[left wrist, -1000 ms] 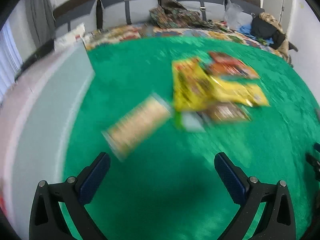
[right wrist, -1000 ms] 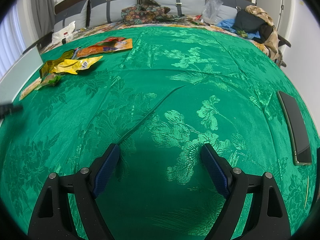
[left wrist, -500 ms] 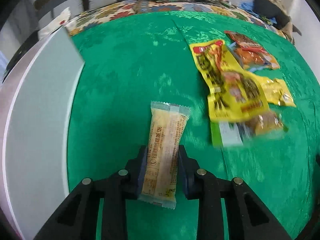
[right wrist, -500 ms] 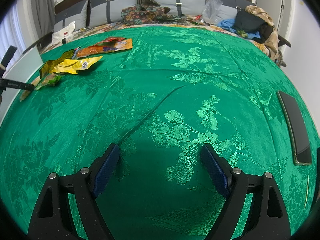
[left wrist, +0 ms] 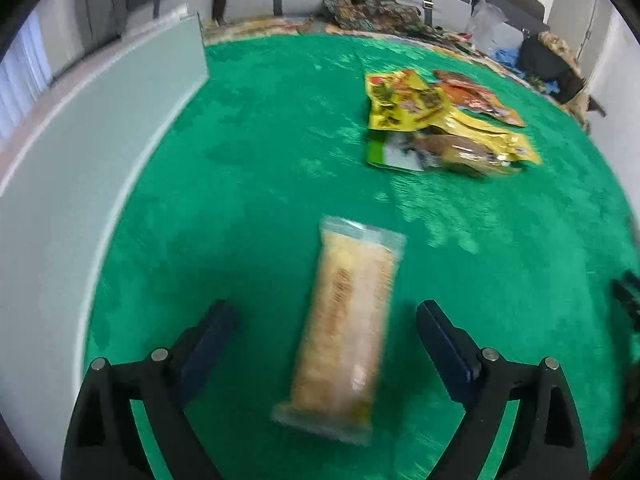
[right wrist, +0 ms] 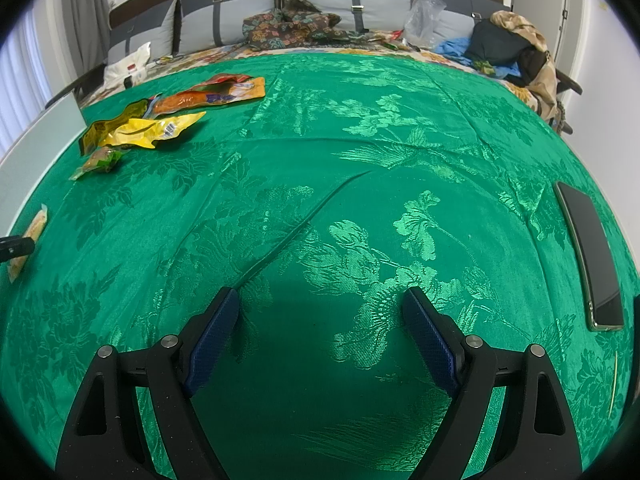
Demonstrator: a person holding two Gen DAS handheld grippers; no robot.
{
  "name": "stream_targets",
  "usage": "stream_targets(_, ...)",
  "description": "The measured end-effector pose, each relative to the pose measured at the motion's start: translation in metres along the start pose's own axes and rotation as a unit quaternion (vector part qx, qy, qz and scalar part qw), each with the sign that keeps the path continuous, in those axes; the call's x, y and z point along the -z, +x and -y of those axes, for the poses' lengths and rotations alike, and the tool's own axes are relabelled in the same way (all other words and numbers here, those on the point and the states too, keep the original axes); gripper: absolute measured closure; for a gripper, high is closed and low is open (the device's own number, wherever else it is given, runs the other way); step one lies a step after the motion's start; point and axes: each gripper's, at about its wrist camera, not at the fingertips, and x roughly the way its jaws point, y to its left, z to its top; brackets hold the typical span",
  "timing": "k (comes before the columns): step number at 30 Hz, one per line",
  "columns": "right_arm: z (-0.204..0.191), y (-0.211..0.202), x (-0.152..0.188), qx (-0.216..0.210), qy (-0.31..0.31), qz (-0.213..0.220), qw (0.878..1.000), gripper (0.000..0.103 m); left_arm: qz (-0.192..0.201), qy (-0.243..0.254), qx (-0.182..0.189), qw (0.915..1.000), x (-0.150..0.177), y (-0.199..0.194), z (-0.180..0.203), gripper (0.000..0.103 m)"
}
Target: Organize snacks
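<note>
A long beige cracker packet (left wrist: 346, 328) in clear wrap lies on the green cloth between the fingers of my left gripper (left wrist: 326, 320), which is open around it without touching it. The packet also shows at the far left of the right wrist view (right wrist: 28, 240). A pile of snack bags lies further off: a yellow bag (left wrist: 404, 100), an orange bag (left wrist: 476, 96) and a green-and-brown one (left wrist: 432, 152). The same pile shows in the right wrist view (right wrist: 160, 124). My right gripper (right wrist: 320, 320) is open and empty over bare cloth.
A pale grey-green box wall (left wrist: 100, 120) runs along the left side of the cloth. A black phone (right wrist: 592, 252) lies at the right edge. Pillows, clothes and bags (right wrist: 508, 44) sit at the head of the bed.
My left gripper closed on the cracker packet half a second ago and has now opened; the packet lies loose between its fingers. The right gripper has not moved.
</note>
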Motion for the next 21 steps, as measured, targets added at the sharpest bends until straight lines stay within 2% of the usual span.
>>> stream_targets(2,0.000,0.000,0.000,0.000,0.000,0.000,1.000,0.016,0.015,0.003,-0.006,0.9999,0.002,0.003,-0.004,0.000)
stream_targets(6,0.000,0.000,0.000,0.000,0.000,0.000,1.000,0.016,0.044,-0.004,-0.005,0.9990,0.009,0.004,-0.010,0.000)
stream_targets(21,0.000,0.000,0.000,0.000,0.000,0.000,1.000,0.016,0.045,-0.005,-0.003,0.9990,0.010,0.003,-0.012,0.000)
